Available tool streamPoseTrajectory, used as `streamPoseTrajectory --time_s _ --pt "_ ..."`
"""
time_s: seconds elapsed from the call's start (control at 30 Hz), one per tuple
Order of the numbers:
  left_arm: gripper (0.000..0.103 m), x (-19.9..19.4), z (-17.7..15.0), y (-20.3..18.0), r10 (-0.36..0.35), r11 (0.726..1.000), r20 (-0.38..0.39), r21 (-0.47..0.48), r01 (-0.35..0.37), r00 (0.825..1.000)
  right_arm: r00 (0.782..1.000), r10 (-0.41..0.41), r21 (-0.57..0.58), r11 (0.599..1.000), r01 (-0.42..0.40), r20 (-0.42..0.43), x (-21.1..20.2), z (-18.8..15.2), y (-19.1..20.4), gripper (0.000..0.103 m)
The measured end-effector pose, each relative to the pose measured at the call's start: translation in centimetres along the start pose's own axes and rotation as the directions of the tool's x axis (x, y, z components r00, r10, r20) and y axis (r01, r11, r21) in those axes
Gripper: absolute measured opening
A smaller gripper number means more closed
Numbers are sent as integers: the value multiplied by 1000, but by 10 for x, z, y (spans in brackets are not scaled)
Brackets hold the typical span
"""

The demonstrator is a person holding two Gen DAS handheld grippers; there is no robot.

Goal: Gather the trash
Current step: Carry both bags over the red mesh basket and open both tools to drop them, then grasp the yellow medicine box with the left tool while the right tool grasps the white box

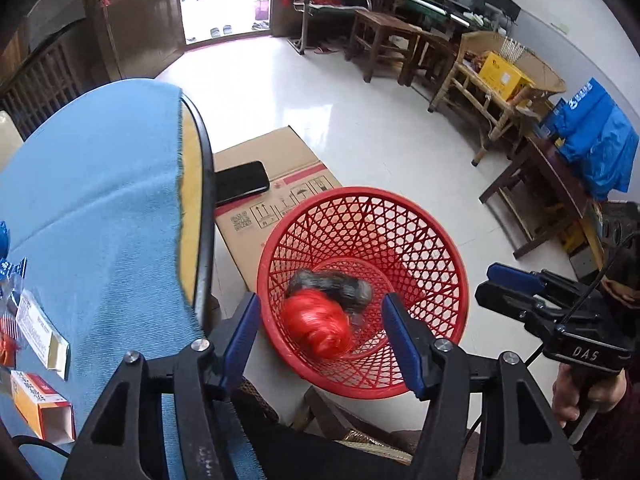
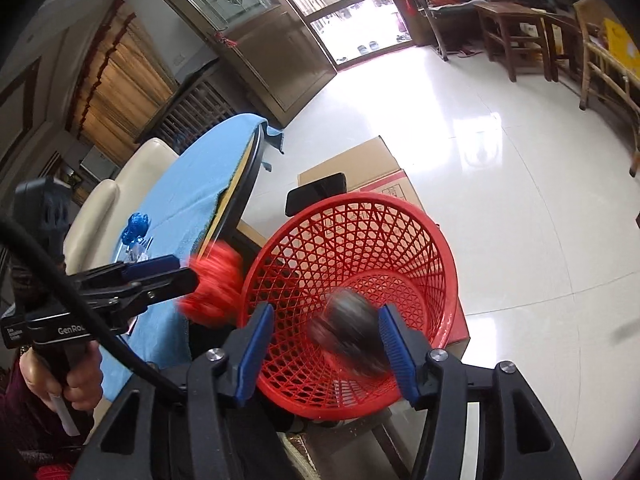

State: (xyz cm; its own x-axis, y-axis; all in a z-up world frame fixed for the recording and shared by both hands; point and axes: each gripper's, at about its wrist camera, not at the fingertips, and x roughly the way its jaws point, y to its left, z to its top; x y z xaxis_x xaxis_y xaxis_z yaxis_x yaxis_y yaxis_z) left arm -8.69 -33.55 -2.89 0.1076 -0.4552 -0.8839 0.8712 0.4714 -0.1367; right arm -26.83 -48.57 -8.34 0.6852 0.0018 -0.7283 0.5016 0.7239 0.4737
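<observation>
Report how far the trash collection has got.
Nothing looks settled in the red basket yet. In hand: both tools open, left tool over a blurred red bundle, right tool over a grey wad, apparently dropping. Left: orange carton and blue wrapper on the table.

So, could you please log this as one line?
left gripper open; right gripper open; red bundle, grey bundle blurred at red basket

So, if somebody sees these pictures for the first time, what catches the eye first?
The red plastic lattice basket on the floor, beside the round table with the blue cloth. A blurred red crumpled bundle and a grey fuzzy clump show between the open fingers of the left gripper and right gripper.
</observation>
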Motion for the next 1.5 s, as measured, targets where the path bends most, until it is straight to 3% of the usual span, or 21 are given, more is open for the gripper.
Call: streamPoseTrajectory --time_s 0.2,0.33,0.5,0.6,0.63,0.7,0.77,0.9,1.1,1.2,1.4,1.43,1.5 --pt "69 -13 4 -12 -32 999 29 36 31 999 999 -5 0 1000 5 45 -1 3 13 59" --pt "70 -37 -8 12 -9 1000 77 -18 10 997 996 -20 -35 999 23 84 -14 9 23 59" --pt "70 -80 -44 66 175 977 132 -149 -155 976 997 -6 -76 997 12 76 -12 11 38 59" --pt "73 -105 -70 111 340 909 121 -297 -292 933 999 22 -88 996 -18 41 4 8 52 59" --pt "74 -114 -80 131 386 872 103 -366 -326 917 999 33 -98 995 -30 27 10 6 60 59" --pt "74 -124 -95 160 430 813 74 -466 -350 900 999 46 -124 991 -46 4 21 2 76 59" --pt "76 -132 -110 194 446 742 42 -576 -343 894 998 65 -145 987 -66 -17 32 -3 94 59" --pt "76 -125 -123 239 402 637 -9 -715 -287 916 993 105 -183 977 -112 -48 46 -10 127 59" --pt "76 -97 -120 263 337 572 -78 -774 -270 938 989 123 -244 960 -140 -83 65 -7 165 59" --pt "76 -79 -118 268 315 561 -104 -782 -273 943 987 129 -270 951 -151 -99 77 -3 181 59" --pt "76 -62 -135 270 265 572 -114 -781 -251 958 980 139 -337 924 -180 -143 106 4 219 59" --pt "73 -62 -139 272 254 572 -106 -785 -238 961 979 143 -352 917 -187 -149 111 5 228 59" --pt "53 -64 -147 273 239 584 -93 -781 -220 967 977 143 -379 905 -194 -158 123 8 243 59"
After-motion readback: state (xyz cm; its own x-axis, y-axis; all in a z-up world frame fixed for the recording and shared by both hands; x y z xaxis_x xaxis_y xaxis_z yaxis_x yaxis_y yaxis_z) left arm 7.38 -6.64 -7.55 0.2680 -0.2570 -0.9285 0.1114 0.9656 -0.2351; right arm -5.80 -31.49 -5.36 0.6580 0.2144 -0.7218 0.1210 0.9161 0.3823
